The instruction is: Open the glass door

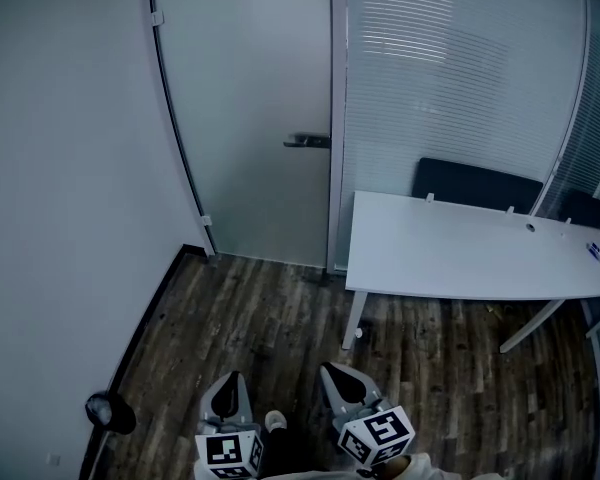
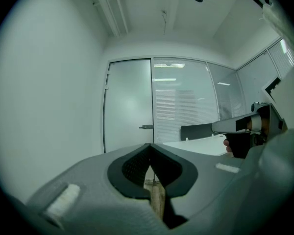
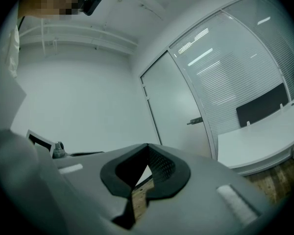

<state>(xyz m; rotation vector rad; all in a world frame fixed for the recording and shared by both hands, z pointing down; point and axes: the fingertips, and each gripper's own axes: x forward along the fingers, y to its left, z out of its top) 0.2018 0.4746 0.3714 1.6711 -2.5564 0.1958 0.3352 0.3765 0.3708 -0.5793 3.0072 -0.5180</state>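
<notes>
The frosted glass door [image 1: 250, 118] stands shut at the far end of the room, with a dark lever handle [image 1: 308, 141] on its right edge. Both grippers are low in the head view, well short of the door. My left gripper [image 1: 232, 378] points toward it, jaws shut and empty. My right gripper [image 1: 332, 372] sits beside it, also shut on nothing. The left gripper view shows its tips [image 2: 149, 147] meeting below the door [image 2: 129, 106] and handle [image 2: 146, 127]. In the right gripper view the tips [image 3: 148, 147] touch, with the door [image 3: 174, 106] and handle [image 3: 195, 121] ahead to the right.
A white desk [image 1: 460, 253] with dark chairs [image 1: 475, 183] behind it stands right of the door, against a glass wall with blinds [image 1: 450, 78]. A plain wall [image 1: 70, 198] runs along the left. A small black object [image 1: 110, 411] sits by the left skirting. The floor is dark wood planks [image 1: 270, 313].
</notes>
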